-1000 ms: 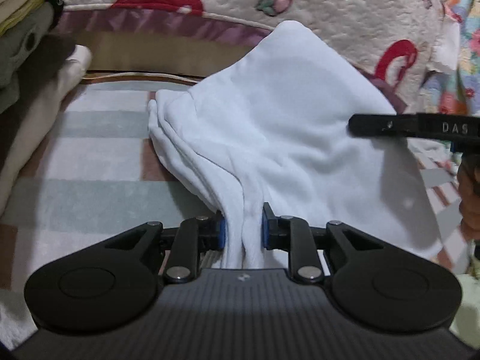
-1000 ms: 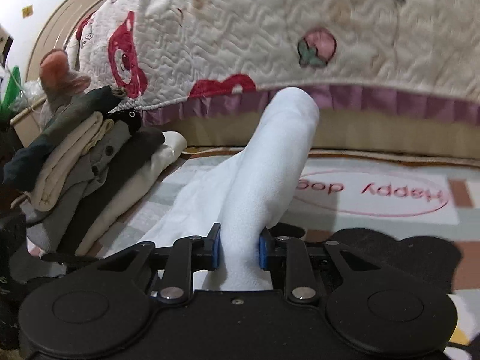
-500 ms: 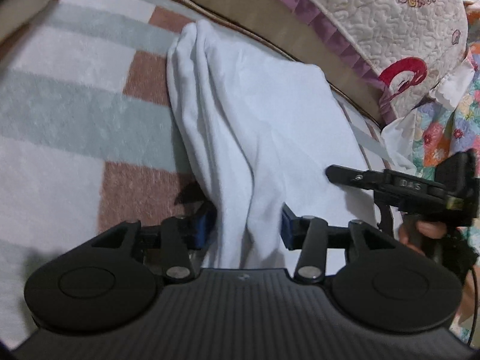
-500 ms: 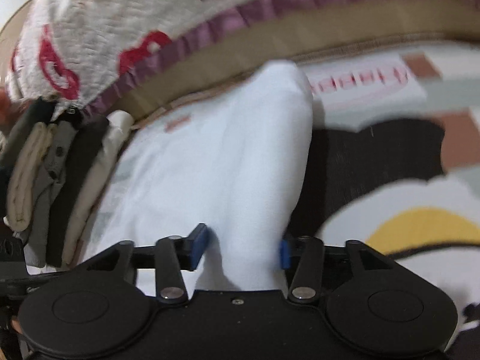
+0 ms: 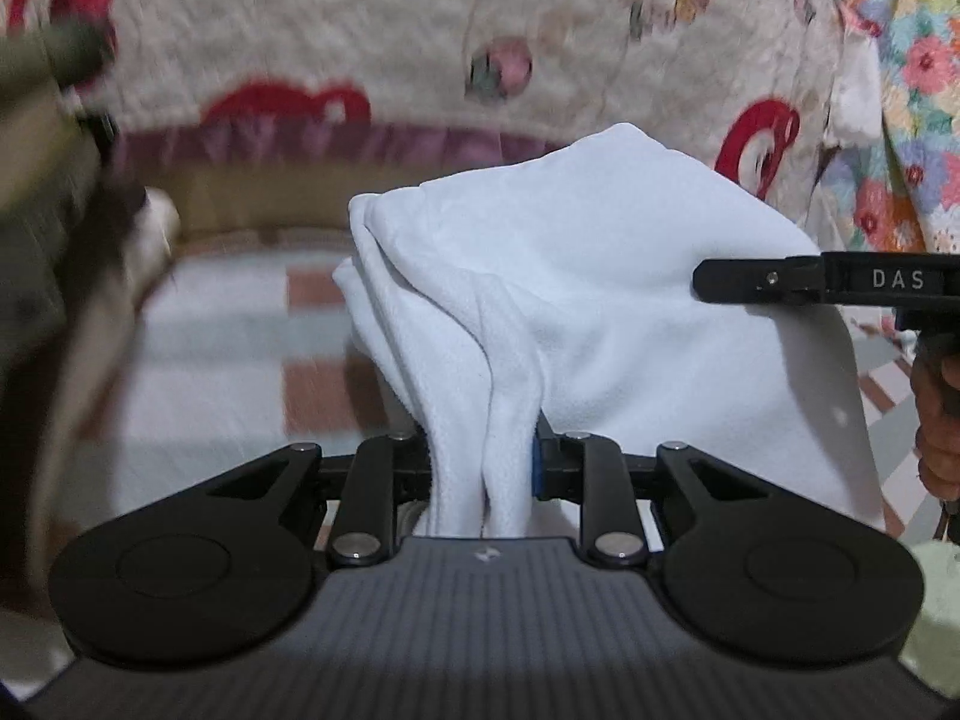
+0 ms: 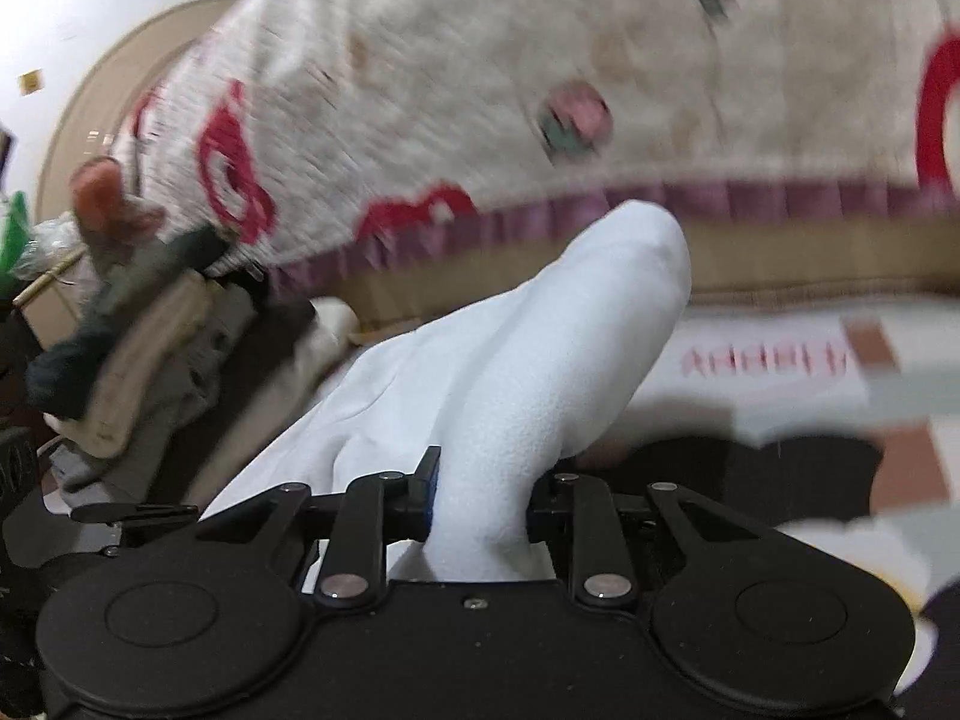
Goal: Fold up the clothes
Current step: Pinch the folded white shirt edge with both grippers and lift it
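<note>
A white garment (image 5: pixel 600 276) hangs bunched and lifted off the checked rug, with its far fold raised toward the bed. My left gripper (image 5: pixel 482 462) is closing on a gathered edge of it, and the blue pads press the folds from both sides. In the right wrist view the same white garment (image 6: pixel 510 360) rises as a thick roll. My right gripper (image 6: pixel 480 498) is closing on that roll, which fills the gap between its pads. The right gripper's black fingers (image 5: pixel 756 287) reach in from the right edge of the left wrist view, held by a hand (image 5: pixel 936 420).
A stack of folded clothes (image 6: pixel 138 348) stands at the left, blurred in the left wrist view. A quilted bedspread (image 5: pixel 420 30) with red prints hangs across the back. The checked rug (image 5: pixel 228 360) lies below, and floral fabric (image 5: pixel 900 120) is at the right.
Half a second ago both grippers were lower, jaws wider around the garment on the rug. Both have risen and tilted up, and their jaws have narrowed on the cloth.
</note>
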`<state>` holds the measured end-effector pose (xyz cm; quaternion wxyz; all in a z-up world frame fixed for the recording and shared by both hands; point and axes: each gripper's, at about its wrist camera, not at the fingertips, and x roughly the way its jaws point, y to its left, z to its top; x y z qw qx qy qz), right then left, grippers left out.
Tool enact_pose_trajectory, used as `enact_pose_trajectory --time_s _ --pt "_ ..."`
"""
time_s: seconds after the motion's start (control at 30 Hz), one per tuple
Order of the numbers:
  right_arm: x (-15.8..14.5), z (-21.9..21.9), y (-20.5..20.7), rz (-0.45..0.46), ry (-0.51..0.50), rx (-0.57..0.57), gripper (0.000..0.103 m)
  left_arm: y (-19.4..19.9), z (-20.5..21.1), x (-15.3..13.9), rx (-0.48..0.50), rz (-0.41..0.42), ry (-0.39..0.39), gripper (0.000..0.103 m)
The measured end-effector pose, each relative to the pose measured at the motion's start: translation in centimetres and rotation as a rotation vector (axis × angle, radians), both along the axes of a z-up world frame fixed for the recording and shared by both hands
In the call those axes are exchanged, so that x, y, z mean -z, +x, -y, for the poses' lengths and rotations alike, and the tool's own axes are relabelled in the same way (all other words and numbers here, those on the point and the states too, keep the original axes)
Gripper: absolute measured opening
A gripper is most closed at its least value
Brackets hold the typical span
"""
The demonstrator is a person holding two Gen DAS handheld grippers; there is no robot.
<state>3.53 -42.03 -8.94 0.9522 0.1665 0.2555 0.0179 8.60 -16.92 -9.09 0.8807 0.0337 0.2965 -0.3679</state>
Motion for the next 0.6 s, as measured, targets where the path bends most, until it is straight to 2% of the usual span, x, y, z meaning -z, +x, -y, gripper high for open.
enact_pose_trajectory --time_s 0.17,0.33,0.47,0.6 --pt "-6.0 -2.3 -0.6 0.144 -0.082 -0.054 0.028 -1.5 -3.0 -6.2 -0.067 0.103 -0.039 0.022" --pt "-12.2 -5.6 -0.6 0.284 -0.106 -0.137 0.028 -3.3 -7.6 -12.6 -0.141 0.215 -0.076 0.023" --pt "-17.1 -8.9 0.2 0.366 -0.129 -0.224 0.028 -3.9 -12.0 -17.3 -0.198 0.269 -0.089 0.023" --pt "-20.9 -12.4 2.3 0.411 -0.144 -0.316 0.028 -3.9 -16.1 -20.5 -0.276 0.297 -0.094 0.023"
